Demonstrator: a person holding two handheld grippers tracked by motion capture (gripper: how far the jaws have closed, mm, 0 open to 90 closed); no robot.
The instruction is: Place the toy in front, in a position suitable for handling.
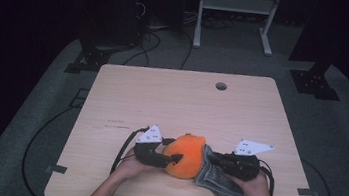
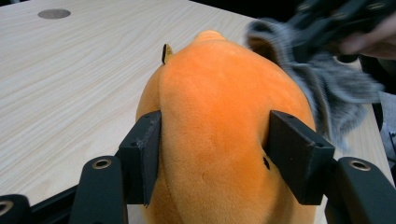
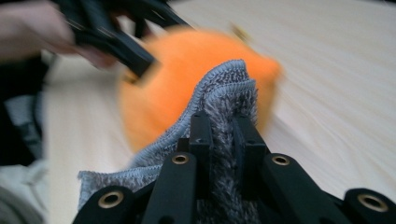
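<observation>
An orange plush toy lies near the front edge of the wooden table. My left gripper grips it from the left. In the left gripper view the two black pads press into the toy's sides. My right gripper is shut on a grey fuzzy cloth, whose upper edge lies against the toy's right side. In the right gripper view the cloth is pinched between the narrow jaws and drapes over the blurred toy.
A round cable hole sits near the table's far edge. Behind the table stand a white metal frame and dark stands, with cables on the grey floor. The person's forearms come in at the bottom edge.
</observation>
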